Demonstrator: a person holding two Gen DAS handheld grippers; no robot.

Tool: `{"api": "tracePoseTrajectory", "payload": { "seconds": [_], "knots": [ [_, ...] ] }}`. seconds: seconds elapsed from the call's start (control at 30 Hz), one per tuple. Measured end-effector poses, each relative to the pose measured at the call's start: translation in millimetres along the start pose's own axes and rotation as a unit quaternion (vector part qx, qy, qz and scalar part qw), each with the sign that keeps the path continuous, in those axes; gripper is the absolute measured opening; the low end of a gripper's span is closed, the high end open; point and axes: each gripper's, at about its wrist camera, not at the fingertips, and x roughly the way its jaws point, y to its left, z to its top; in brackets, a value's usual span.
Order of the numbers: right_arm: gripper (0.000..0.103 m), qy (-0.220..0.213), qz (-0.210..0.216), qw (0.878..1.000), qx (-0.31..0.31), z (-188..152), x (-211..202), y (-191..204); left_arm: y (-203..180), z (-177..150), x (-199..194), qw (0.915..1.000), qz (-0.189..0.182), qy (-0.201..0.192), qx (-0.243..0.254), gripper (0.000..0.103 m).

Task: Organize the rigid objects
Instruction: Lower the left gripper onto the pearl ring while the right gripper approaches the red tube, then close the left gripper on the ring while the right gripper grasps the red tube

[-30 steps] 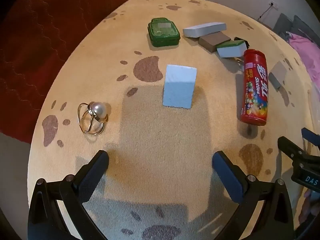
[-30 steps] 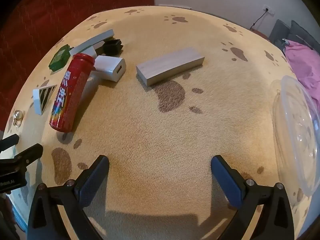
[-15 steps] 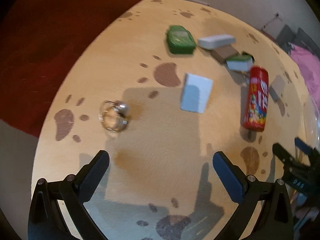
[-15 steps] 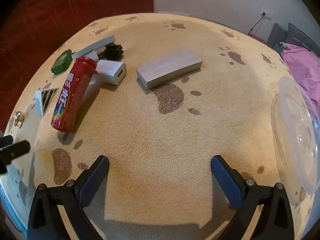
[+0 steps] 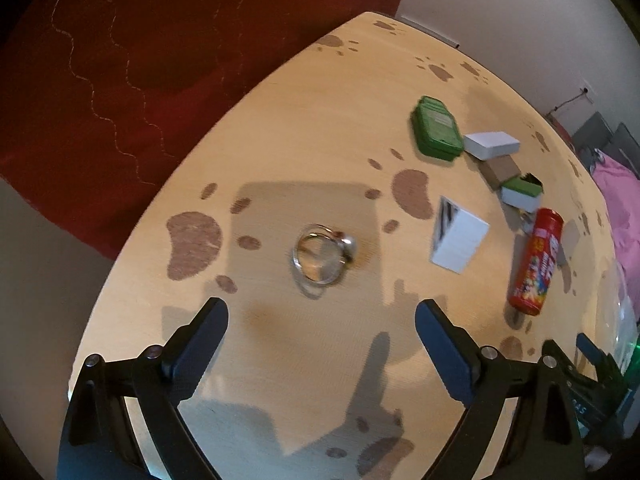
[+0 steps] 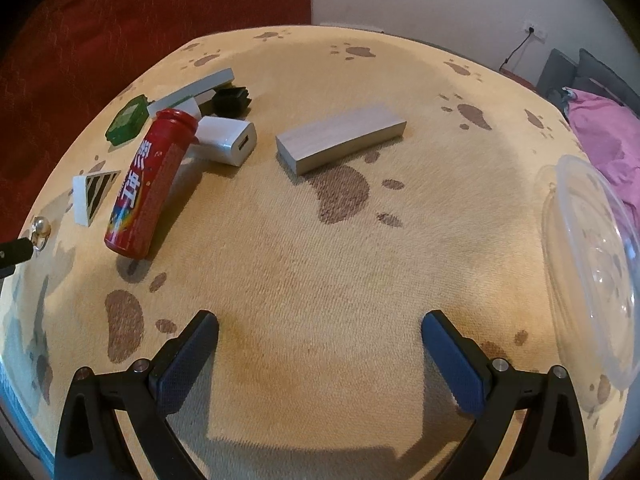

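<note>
My left gripper (image 5: 322, 322) is open and empty, just short of a metal ring with a pearl (image 5: 322, 254), which lies centred ahead of its jaws; the ring also shows in the right wrist view (image 6: 41, 227). A white block with a striped side (image 5: 460, 238) and a red Skittles tube (image 5: 538, 262) lie to the right. My right gripper (image 6: 320, 342) is open and empty over bare cloth. Ahead of it lie a grey wooden block (image 6: 340, 138), a white charger (image 6: 226, 140) and the red tube (image 6: 150, 184).
A green tin (image 5: 436, 132), a white box (image 5: 492, 145) and a brown block (image 5: 502, 168) sit at the back. A clear plastic bowl (image 6: 592, 264) stands at the right edge. The paw-print tablecloth (image 6: 320, 240) covers a round table; red carpet lies beyond.
My left gripper has swung left and lifted, bringing the pearl ring from its left side to the centre between its jaws. The right gripper has barely moved.
</note>
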Motion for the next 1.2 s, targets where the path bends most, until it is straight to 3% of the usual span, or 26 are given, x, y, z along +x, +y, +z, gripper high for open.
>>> {"api": "tracePoseTrajectory", "payload": {
  "seconds": [0.2, 0.47, 0.6, 0.77, 0.97, 1.2],
  "knots": [
    [0.103, 0.025, 0.000, 1.000, 0.005, 1.3, -1.5, 1.1, 21.4, -3.1, 0.9, 0.9999, 0.001, 0.007, -0.013, 0.073],
    [0.101, 0.020, 0.031, 0.999, 0.014, 5.8, -16.1, 9.1, 18.2, 8.0, 6.8, 1.0000, 0.005, -0.005, 0.007, 0.057],
    [0.096, 0.004, 0.054, 0.998, 0.011, 18.9, -28.7, 20.2, 13.9, 13.4, 9.0, 0.9997, 0.008, -0.007, 0.020, 0.036],
    [0.091, -0.014, 0.080, 0.997, -0.006, 38.5, -36.5, 40.8, 13.0, 16.7, 10.3, 0.9996, 0.004, -0.006, 0.026, 0.036],
    [0.084, -0.007, 0.104, 0.995, -0.005, 58.0, -23.4, 60.5, 10.5, 11.4, 3.5, 0.9989, -0.011, -0.008, 0.046, 0.036],
    [0.068, 0.012, 0.093, 0.996, -0.004, 75.2, 6.6, 76.4, 10.1, 9.5, -0.5, 0.9985, -0.021, -0.003, 0.051, 0.036]
  ]
}}
